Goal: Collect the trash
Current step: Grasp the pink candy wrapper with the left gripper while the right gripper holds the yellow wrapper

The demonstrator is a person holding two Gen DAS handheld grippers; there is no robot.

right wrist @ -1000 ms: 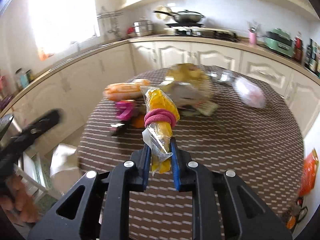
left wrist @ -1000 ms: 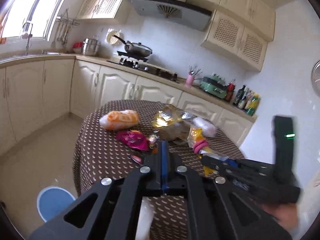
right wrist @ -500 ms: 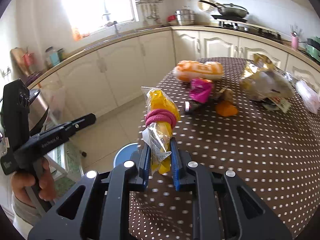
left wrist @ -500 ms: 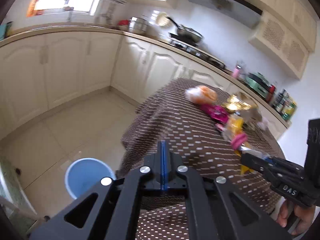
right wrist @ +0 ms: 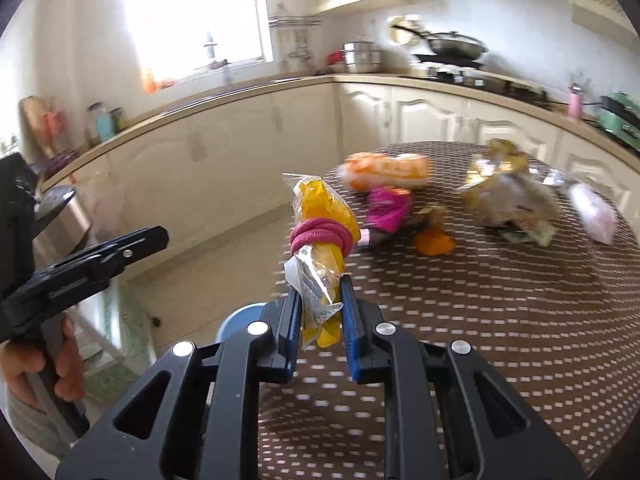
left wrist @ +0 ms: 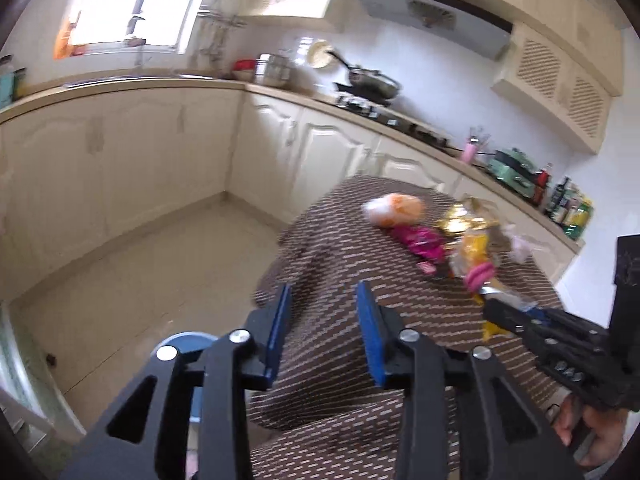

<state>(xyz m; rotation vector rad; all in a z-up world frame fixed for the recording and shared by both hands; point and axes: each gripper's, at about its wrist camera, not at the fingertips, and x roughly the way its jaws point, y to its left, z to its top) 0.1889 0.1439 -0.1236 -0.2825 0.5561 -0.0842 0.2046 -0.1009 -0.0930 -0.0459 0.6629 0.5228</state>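
Since the earlier frames both our views have swung away from the table toward the floor, and the jaws of our left gripper (left wrist: pixel 324 320) have just been opening; they now stand apart with nothing between them, only tablecloth behind.

Our right gripper (right wrist: pixel 320 312) is clamped on the lower end of a yellow snack bag (right wrist: pixel 320 236). This bag stands nearly upright out of the jaws, its long axis along the fingers, with a pink hair tie (right wrist: pixel 320 236) wound around its middle.

Outward from these jaws, at the lower left of the right wrist view, a blue bin (right wrist: pixel 240 316) shows on the floor just behind the fingers, mostly hidden. In the left wrist view it sits at the lower left (left wrist: pixel 188 344), beside the table (left wrist: pixel 328 248).

We judge that the bag must travel left and down to reach the bin. Other trash stays on the table at the upper right: an orange packet (right wrist: pixel 384 170), a pink wrapper (right wrist: pixel 390 208) and a crumpled clear bag (right wrist: pixel 508 200).
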